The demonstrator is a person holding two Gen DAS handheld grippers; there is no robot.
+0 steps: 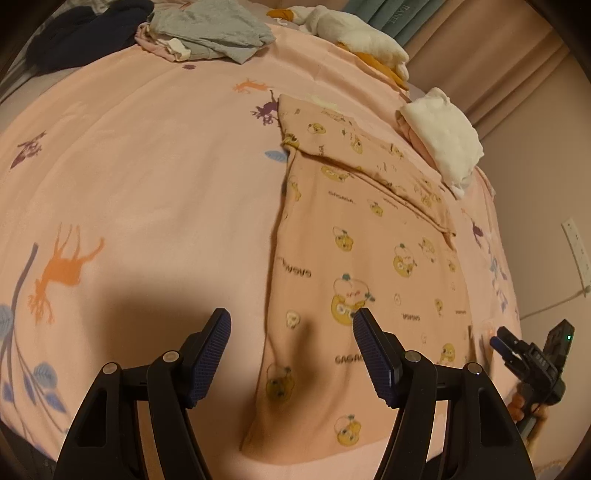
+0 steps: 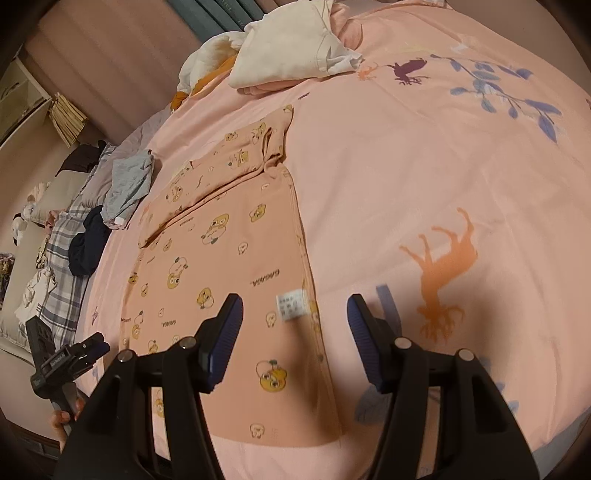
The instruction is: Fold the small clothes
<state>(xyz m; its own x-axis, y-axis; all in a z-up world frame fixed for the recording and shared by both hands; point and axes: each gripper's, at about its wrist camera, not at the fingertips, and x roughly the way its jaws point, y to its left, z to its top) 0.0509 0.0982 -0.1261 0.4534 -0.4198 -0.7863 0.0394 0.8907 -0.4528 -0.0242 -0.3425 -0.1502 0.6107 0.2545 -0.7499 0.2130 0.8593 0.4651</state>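
Note:
A peach top (image 1: 369, 258) printed with yellow cartoon figures lies flat on the pink bedsheet (image 1: 147, 184), one sleeve folded across its upper part. My left gripper (image 1: 291, 347) hovers open over the top's near left edge, with nothing between its fingers. In the right wrist view the same top (image 2: 221, 240) shows a white care label (image 2: 293, 304) at its right edge. My right gripper (image 2: 293, 332) stands open just short of that label and grips nothing. Each gripper shows in the other's view: the right gripper (image 1: 532, 354) and the left gripper (image 2: 70, 358), each in a hand.
A grey clothes pile (image 1: 210, 33) and dark clothing (image 1: 81, 33) lie at the far left of the bed. A folded white stack (image 1: 443, 144) sits beyond the top, with white and orange fabric (image 1: 362, 37) behind it. The bed's edge, a wall and a wall socket (image 1: 576, 251) are at right.

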